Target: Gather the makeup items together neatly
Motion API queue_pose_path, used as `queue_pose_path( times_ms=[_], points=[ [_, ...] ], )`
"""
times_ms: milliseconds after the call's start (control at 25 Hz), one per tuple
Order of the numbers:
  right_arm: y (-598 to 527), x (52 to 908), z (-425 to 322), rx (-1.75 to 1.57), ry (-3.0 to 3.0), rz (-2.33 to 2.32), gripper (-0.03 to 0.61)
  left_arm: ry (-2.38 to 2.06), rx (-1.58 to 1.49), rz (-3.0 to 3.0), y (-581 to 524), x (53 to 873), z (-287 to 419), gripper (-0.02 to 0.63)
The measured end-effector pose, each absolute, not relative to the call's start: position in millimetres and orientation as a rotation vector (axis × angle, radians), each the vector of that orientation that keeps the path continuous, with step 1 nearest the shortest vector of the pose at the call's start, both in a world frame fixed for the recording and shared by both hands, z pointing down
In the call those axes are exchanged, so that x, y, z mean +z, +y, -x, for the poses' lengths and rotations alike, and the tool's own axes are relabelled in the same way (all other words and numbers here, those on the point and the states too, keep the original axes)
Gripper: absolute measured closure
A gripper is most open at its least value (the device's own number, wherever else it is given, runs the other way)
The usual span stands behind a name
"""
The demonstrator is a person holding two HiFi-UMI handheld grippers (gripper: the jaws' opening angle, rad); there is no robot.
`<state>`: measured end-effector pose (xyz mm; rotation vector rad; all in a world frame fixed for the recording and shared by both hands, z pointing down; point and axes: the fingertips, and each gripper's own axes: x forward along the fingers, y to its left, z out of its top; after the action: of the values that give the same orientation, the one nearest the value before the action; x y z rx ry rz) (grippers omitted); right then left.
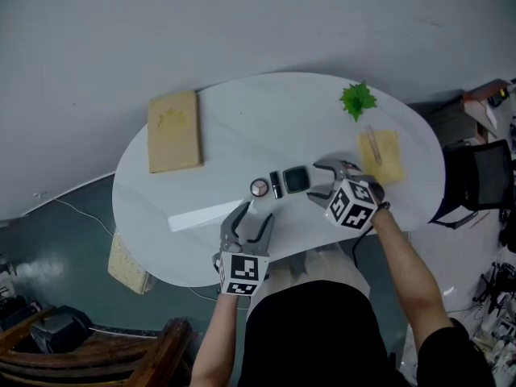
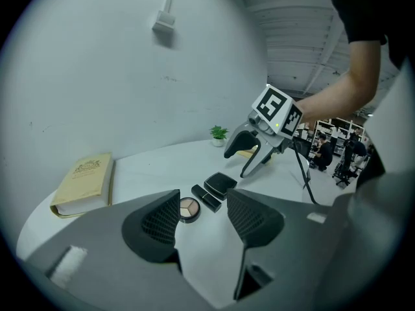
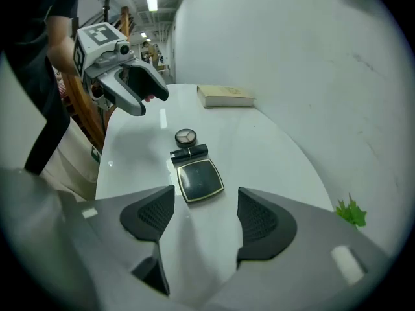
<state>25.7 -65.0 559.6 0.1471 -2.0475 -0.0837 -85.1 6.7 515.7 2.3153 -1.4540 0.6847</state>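
Observation:
Three makeup items lie side by side in the middle of the white table (image 1: pixel 242 127): a round eyeshadow compact (image 1: pixel 259 187) (image 2: pixel 189 208) (image 3: pixel 185 137), a black lipstick tube (image 1: pixel 276 185) (image 2: pixel 206 197) (image 3: pixel 189 152) and a square black compact (image 1: pixel 296 180) (image 2: pixel 220 184) (image 3: pixel 200 179). My left gripper (image 1: pixel 250 213) (image 2: pixel 203 218) stands open just in front of the round compact, nothing between its fingers. My right gripper (image 1: pixel 322 181) (image 3: pixel 205 216) hovers open to the right of the square compact, holding nothing.
A tan book (image 1: pixel 173 131) (image 2: pixel 83 184) (image 3: pixel 225 96) lies at the table's left. A small green plant (image 1: pixel 357 100) (image 2: pixel 218 135) and a yellow pad (image 1: pixel 380 156) with a clear tube sit at the right. A black chair (image 1: pixel 480 180) stands beyond the right edge.

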Motion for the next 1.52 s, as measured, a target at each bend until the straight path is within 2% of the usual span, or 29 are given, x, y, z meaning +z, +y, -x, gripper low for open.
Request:
queue_pose_path(
  times_ms=[120, 640, 960, 1160, 1520],
  points=[
    [-68.4, 555.4, -40.6, -0.012, -2.060, -0.256, 0.265, -1.444, 0.691, -2.299, 6.3, 517.1, 79.8, 0.388],
    [-89.3, 535.3, -115.3, 0.358, -2.116, -0.686, 0.361, -1.431, 0.689, -2.375, -14.7, 486.4, 31.4, 0.388],
    [-130.2, 535.7, -183.2, 0.476, -2.047, -0.969, 0.443, -1.431, 0.695, -2.372, -23.3, 475.4, 5.4, 0.388],
    [-153.4, 544.1, -212.1, 0.507, -1.994, -1.039, 0.472, -1.447, 0.709, -2.348, -26.1, 472.6, -5.2, 0.388],
    [-183.5, 565.3, -226.4, 0.549, -1.943, -1.002, 0.480, -1.476, 0.709, -2.287, -27.5, 472.0, -23.8, 0.388]
  ],
)
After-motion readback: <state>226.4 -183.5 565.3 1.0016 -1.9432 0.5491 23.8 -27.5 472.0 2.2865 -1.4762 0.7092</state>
